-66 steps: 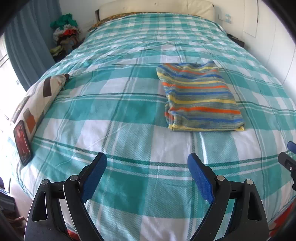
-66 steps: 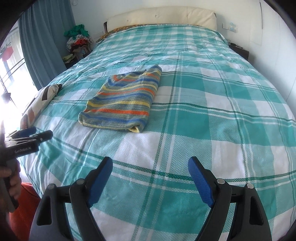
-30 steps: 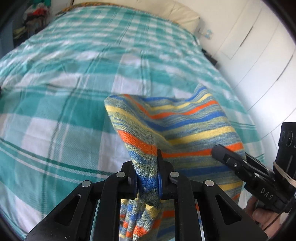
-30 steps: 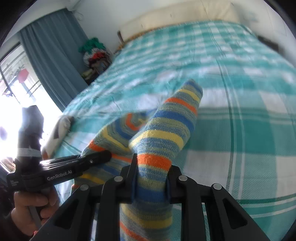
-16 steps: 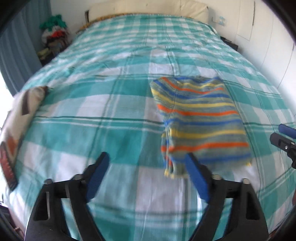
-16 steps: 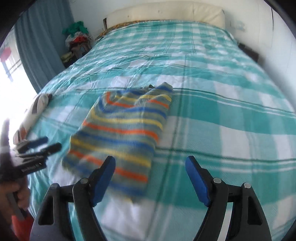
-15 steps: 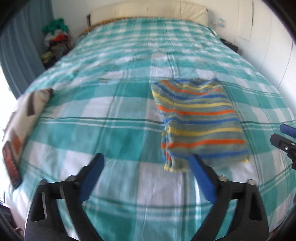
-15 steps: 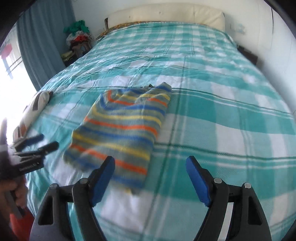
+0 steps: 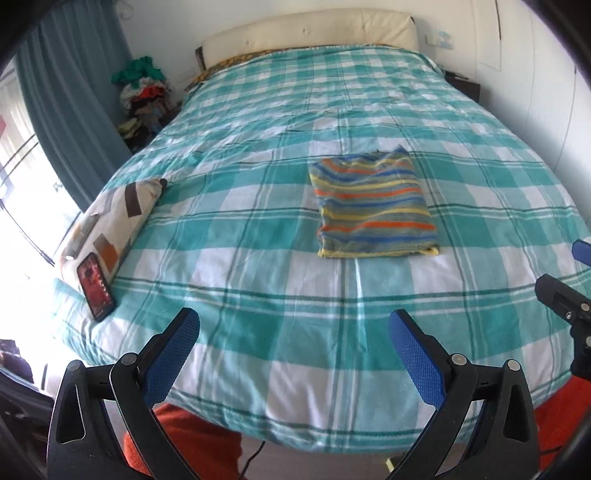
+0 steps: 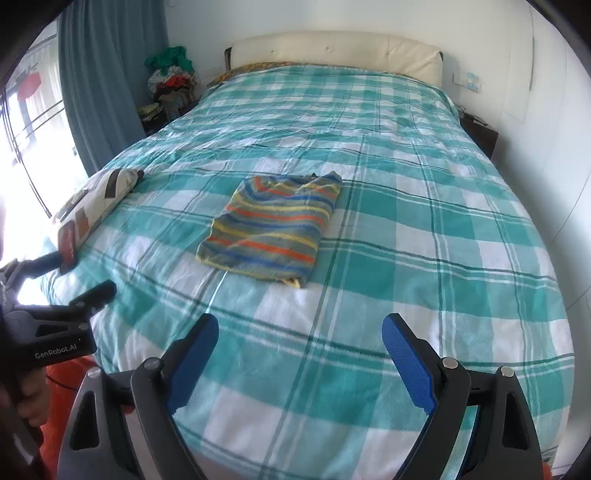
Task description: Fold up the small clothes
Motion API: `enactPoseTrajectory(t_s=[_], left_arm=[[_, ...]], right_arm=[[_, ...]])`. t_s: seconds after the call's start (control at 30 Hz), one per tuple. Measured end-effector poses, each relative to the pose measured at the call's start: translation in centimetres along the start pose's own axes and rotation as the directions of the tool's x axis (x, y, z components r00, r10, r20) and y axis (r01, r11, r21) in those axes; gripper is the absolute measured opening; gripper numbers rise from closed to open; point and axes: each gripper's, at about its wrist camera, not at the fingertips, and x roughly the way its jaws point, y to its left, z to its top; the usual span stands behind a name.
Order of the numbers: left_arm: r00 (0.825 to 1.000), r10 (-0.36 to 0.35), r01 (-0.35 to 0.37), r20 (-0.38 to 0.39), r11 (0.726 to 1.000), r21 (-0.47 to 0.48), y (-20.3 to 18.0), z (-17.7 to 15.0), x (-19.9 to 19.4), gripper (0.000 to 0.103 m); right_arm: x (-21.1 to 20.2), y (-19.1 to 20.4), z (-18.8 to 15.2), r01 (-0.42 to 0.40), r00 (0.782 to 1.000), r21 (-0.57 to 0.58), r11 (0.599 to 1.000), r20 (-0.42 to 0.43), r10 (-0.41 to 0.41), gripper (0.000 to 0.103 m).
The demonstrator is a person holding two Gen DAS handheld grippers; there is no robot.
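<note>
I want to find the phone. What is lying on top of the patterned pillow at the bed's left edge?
A phone with a red screen lies on the pillow's near end. Whatever is under the pillow is covered.

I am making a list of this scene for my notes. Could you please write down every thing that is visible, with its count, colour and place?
striped knitted garment: one, blue, orange, yellow and grey stripes, folded flat in the middle of the bed
checked bedcover: one, teal and white, over the whole bed
padded headboard: one, cream, at the far end of the bed
patterned cushion: one, white with brown patches, at the bed's left edge
phone: one, dark with a red screen, leaning on the cushion's near end
pile of clothes: one, mixed colours, far left corner
curtain: one, blue-grey, left side
left gripper: one, black with blue pads, open, empty
right gripper: one, black with blue pads, open, empty
</note>
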Motion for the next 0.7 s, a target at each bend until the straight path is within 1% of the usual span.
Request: enactPoseTrajectory(t_s=[0.07, 0.13, 0.23, 0.43, 0.53, 0.7], left_arm=[[1.000, -0.027, 0.027, -0.013, 0.999, -0.027, 0.1, -0.7, -1.2, 0.102], [0.998, -0.055, 0.053, -0.034, 0.997, -0.061, 0.1, -1.3, -2.1, 0.102], [0.995, -0.085, 0.081, -0.048, 0.993, -0.083, -0.1, -2.1, -2.8, 0.102], [0.999, -0.034, 0.033, -0.014, 0.998, -0.054, -0.6, -2.9, -4.2, 0.102], [0.999, -0.043, 0.043, -0.008, 0.997, -0.057, -0.5, -3.2, -4.7, 0.102], [0.998, -0.060, 0.059, -0.019, 0.997, -0.056, -0.6, -3.8, -4.9, 0.102]], right_arm=[[-1.0, 0.5, -0.5, 0.003, 1.000, -0.023, 1.000, -0.004, -0.003, 0.091], [-1.9, 0.7, -1.0, -0.002, 1.000, -0.032, 0.999, -0.009, 0.002, 0.096], [-3.2, 1.1, -1.5, 0.005, 1.000, -0.042, 0.999, -0.013, -0.006, 0.096], [-4.6, 1.7, -2.0, 0.000, 1.000, -0.040, 0.999, -0.020, -0.001, 0.096], [-4.9, 2.2, -2.2, 0.010, 1.000, -0.046, 0.999, -0.026, -0.011, 0.097], [-5.3, 2.5, -2.3, 0.022, 0.999, -0.039, 0.999, -0.023, -0.023, 0.097]])
